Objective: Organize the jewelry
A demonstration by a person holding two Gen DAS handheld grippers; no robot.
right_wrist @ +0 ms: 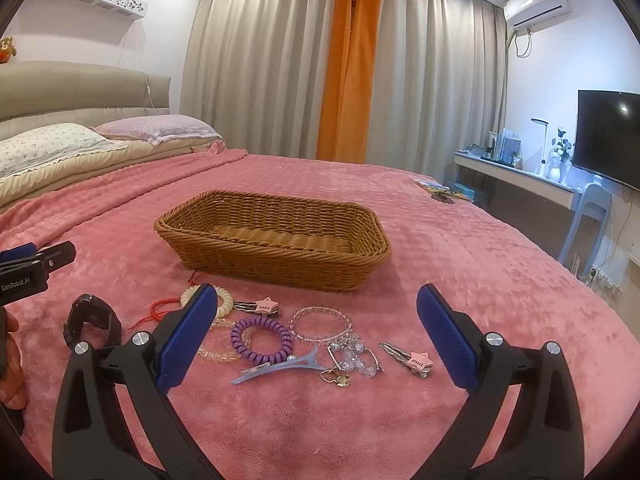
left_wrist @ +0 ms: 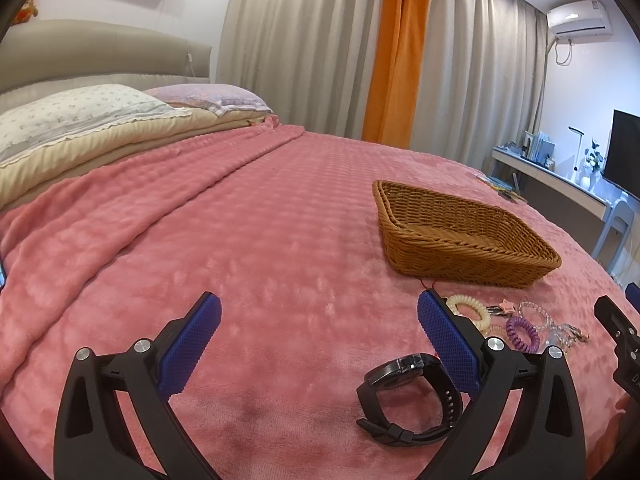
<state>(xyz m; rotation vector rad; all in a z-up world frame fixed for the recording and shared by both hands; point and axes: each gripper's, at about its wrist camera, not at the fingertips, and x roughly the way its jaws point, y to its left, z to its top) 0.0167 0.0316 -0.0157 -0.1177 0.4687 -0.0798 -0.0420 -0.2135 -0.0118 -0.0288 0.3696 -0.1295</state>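
Observation:
An empty wicker basket (right_wrist: 276,240) (left_wrist: 460,232) sits on the pink blanket. In front of it lies a scatter of jewelry: a purple coil hair tie (right_wrist: 261,339) (left_wrist: 522,333), a cream coil tie (right_wrist: 224,300) (left_wrist: 470,308), a clear bead bracelet (right_wrist: 322,322), a blue hair clip (right_wrist: 280,369), two pink star clips (right_wrist: 416,360) (right_wrist: 262,306) and a red cord (right_wrist: 160,308). A black watch (left_wrist: 408,396) (right_wrist: 94,322) lies at the left. My left gripper (left_wrist: 320,344) is open just left of the watch. My right gripper (right_wrist: 316,340) is open over the pile, holding nothing.
Pillows (right_wrist: 52,148) and a folded quilt lie at the bed's head on the left. A desk (right_wrist: 516,176) with a lamp, a TV (right_wrist: 608,136) and a chair stand right of the bed. Curtains hang behind. A hand shows at the right wrist view's left edge.

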